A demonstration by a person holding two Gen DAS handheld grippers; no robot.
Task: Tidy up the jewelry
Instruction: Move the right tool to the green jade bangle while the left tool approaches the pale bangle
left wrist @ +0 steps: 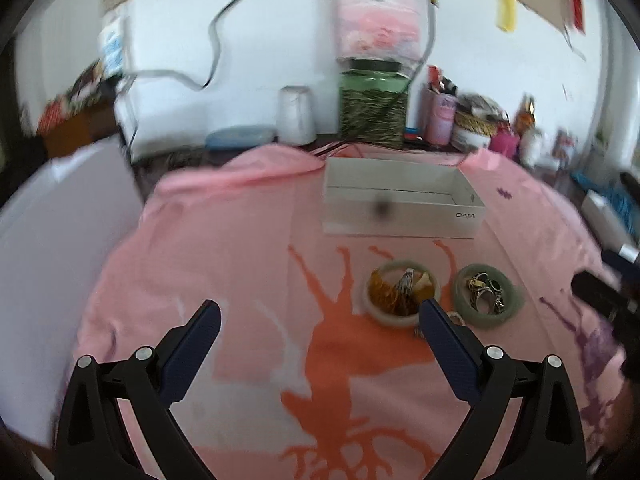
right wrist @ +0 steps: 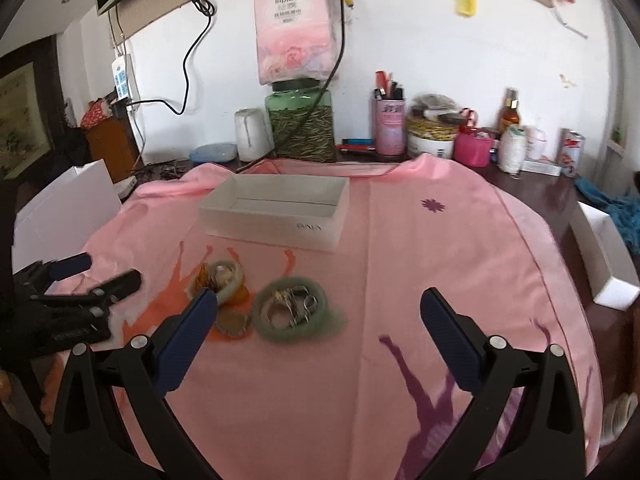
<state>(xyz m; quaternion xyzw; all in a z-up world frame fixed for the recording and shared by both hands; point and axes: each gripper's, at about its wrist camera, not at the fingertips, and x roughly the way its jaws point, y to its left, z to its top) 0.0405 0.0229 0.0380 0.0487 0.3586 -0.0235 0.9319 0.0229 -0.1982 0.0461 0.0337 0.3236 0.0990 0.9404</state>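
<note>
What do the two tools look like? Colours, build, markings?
Both match: left tool and right tool have black plastic frames with triangular cut-outs, silver round pivot screws, and dark blue textured finger pads. No cables or sleeves visible; no readable markings.

I can read "sipiao" on the pink tissue pack [right wrist: 294, 28] hanging on the wall beyond the bench's far edge; the Chinese lines beneath it are too small for me to make out. The white box [left wrist: 400, 210] near the far edge carries "vivo" on its front wall, seen upside down. The pink cup [right wrist: 389, 126] bears characters I cannot read.
</note>
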